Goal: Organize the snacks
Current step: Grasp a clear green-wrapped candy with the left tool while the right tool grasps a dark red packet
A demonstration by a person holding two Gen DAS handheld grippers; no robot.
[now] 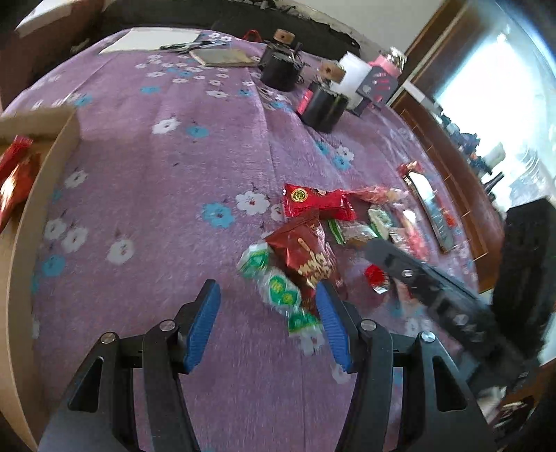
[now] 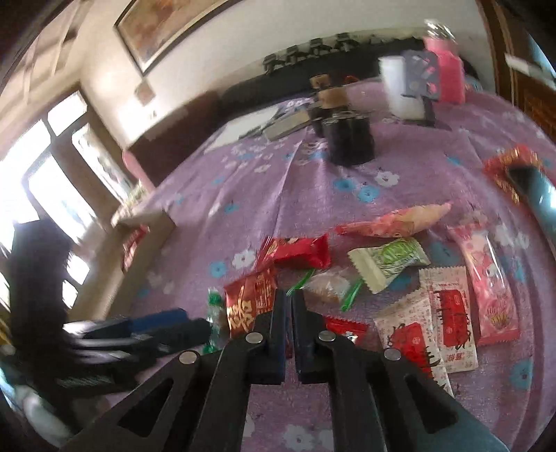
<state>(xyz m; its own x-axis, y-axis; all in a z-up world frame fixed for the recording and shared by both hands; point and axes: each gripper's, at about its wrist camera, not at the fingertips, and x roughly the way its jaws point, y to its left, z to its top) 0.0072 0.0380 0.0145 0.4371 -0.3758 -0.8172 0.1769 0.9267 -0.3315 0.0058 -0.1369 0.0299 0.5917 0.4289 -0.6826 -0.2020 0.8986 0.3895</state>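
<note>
Tilting down over the snack pile [image 1: 323,236], left hand-held gripper [image 1: 267,299] spread, right hand-held gripper [image 2: 289,295] pressed together.

- Two black jars [image 1: 278,69] with wooden-knob lids, twelve o'clock.
- White roll [image 1: 354,74] beside a pink box [image 1: 384,66], one o'clock.
- Notebook [image 1: 222,57] and white sheet [image 1: 153,40], eleven o'clock.
- Framed picture [image 2: 166,24] on the wall.

Gold lettering on the dark red snack packet [image 1: 305,257] is too blurred to read.
</note>
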